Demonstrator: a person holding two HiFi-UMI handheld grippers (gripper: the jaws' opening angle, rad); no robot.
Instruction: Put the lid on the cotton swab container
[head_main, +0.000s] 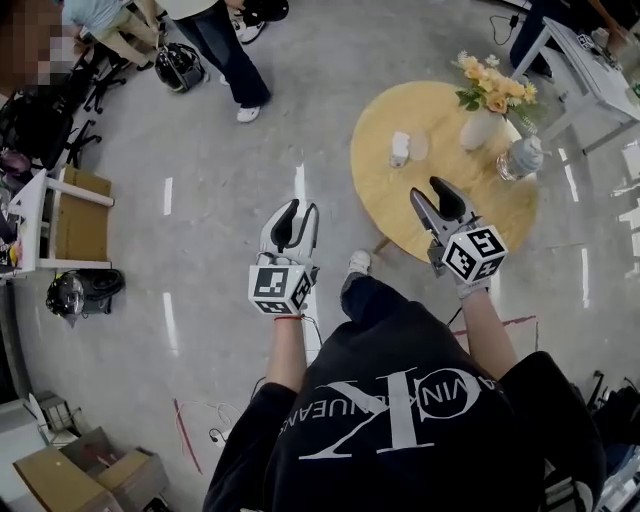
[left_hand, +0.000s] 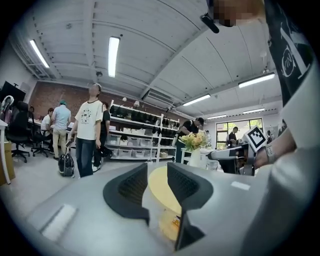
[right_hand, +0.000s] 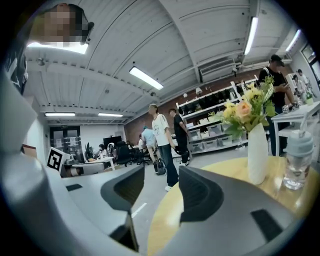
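Both empty. left gripper (head_main: 300, 212) fingers half spread, right gripper (head_main: 432, 192) fingers spread wider, nothing between either pair. cotton swab container (head_main: 399, 148) stands on the table (head_main: 425, 105), left part. The pale disc at its 3 o'clock is probably the lid (head_main: 420, 147). Container is at 11 o'clock from the right gripper, which is nearer, and 2 o'clock from the left. Too small to tell its long axis.

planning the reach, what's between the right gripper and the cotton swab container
Only bare wood, by the head view: nothing stands on the round table between the right gripper and the cotton swab container.
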